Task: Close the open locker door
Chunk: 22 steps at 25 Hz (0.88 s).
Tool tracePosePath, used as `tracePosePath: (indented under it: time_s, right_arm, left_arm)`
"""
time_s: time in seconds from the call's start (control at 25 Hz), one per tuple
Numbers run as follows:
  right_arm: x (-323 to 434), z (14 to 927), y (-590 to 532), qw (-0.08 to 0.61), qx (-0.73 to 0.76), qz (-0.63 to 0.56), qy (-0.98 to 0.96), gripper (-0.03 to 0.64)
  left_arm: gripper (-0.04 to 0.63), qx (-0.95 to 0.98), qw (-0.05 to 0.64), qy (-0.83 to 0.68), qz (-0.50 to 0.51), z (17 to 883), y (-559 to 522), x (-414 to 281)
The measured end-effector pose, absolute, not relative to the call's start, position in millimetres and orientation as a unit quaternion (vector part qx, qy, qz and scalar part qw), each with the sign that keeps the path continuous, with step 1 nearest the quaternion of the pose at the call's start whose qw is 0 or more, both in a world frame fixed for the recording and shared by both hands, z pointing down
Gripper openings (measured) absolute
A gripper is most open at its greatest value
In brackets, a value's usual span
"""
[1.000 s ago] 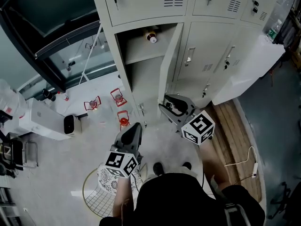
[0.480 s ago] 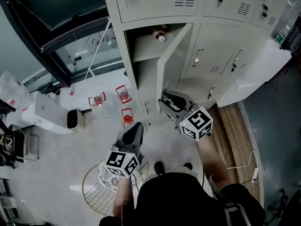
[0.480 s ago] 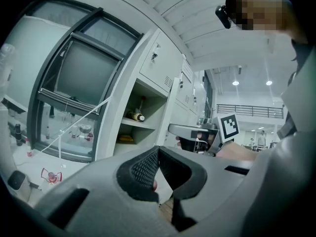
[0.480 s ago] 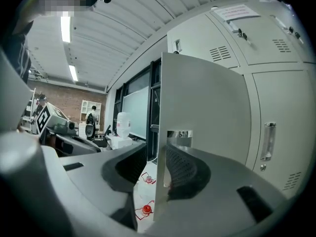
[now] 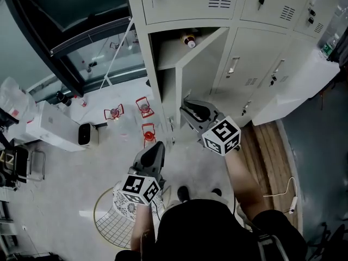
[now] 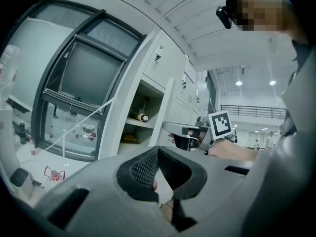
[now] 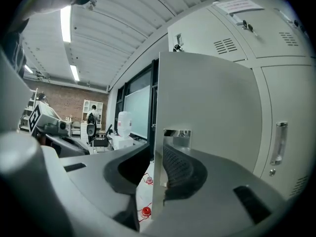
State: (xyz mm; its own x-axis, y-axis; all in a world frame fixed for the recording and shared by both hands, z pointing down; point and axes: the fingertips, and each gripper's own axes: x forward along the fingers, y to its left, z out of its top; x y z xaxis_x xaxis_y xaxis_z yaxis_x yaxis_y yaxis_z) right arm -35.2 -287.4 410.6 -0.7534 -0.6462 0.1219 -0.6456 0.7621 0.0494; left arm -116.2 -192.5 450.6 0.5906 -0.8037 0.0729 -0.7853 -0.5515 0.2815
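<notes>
The locker door [image 5: 202,69] is standing partly open, swung out from the left lower compartment of the locker bank [image 5: 185,1]. The right hand-held gripper [image 5: 185,111] is sitting at the door's free edge, level with a bright metal plate [image 7: 177,133] on that edge. Its jaws have just been closing, and the door edge is lying between them. One pad is resting against the door's outer face and the other is meeting the inner side of the edge, so the jaws are clamping the door. In the head view, the left hand-held gripper [image 5: 158,144] is hovering left of the door and nearer the person, apart from it. Its jaws are resting together with nothing between them. Behind the door, a bottle [image 5: 188,39] is lying on the compartment's shelf [image 5: 174,56].
</notes>
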Motion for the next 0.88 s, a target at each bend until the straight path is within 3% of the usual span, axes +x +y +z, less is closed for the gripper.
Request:
tracePosePath:
  time_s: [0.88]
  right_arm:
    - [-62.8, 420.3, -344.5, 0.072, 0.38, 0.009, -0.922, 0.054]
  left_arm:
    - [0.018, 0.872, 0.143, -0.466, -0.042, 450.5, -190.8, -135.3]
